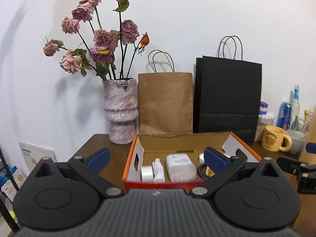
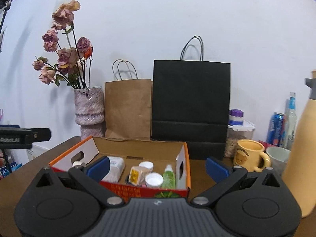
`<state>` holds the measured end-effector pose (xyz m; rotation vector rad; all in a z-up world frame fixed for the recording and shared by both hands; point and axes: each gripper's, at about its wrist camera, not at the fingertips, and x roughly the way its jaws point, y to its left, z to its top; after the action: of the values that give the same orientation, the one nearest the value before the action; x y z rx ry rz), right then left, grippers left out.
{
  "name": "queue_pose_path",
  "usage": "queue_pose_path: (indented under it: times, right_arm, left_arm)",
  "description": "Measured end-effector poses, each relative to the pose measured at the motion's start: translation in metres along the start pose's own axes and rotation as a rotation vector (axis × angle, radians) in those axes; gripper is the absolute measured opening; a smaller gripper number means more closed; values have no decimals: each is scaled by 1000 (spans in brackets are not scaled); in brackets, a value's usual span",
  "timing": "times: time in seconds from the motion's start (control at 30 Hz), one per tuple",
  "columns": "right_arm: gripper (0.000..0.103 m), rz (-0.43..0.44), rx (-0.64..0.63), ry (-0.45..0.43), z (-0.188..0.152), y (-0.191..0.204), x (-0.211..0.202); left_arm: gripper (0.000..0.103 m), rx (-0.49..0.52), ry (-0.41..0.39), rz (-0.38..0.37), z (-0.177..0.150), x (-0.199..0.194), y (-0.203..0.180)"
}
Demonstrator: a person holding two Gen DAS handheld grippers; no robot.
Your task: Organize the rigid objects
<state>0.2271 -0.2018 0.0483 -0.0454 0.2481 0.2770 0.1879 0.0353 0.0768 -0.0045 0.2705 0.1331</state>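
Nearest: left hand-held gripper (image 1: 157, 157) spread wide, nothing between the blue pads; right hand-held gripper (image 2: 157, 166) likewise spread and empty, both held just short of the cardboard box (image 2: 183, 150). Box open-topped, orange-rimmed, resting on the dark brown wooden tabletop (image 2: 199, 169). Inside, seen from the left: white tape roll (image 1: 146, 173), small white bottle (image 1: 158, 170), grey-white wrapped block (image 1: 180, 166); seen from the right: yellow-labelled cube (image 2: 136, 174), two white caps (image 2: 154, 179), green bottle (image 2: 169, 176). To the right of the box: yellow mug (image 2: 249, 155), pale cup (image 2: 277, 157), tan flask (image 2: 302, 154) at frame edge. Behind the box, against a plain white wall: mottled pink vase (image 1: 121, 110) with dried roses (image 1: 102, 39), brown paper bag (image 1: 165, 102), black paper bag (image 1: 227, 96). Far right rear: lidded container, blue can (image 2: 276, 129), clear bottle.
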Motion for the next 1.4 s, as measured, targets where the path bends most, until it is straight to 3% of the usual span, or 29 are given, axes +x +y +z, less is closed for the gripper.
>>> queue_pose_path:
  times: [0.4, 0.7, 1.03, 1.4]
  right_arm:
    - [103, 2, -12, 16, -45, 11, -81]
    - [103, 50, -9, 74, -85, 31, -125]
    - [103, 52, -12, 89, -101, 42, -149]
    - [103, 49, -16, 79, -100, 43, -155]
  left_arm:
    - [103, 33, 47, -55, -52, -77, 1]
    - [103, -9, 66, -104, -89, -119, 2]
    - [103, -43, 119, -86, -111, -139, 11]
    - [103, -47, 126, -81, -114, -142, 14]
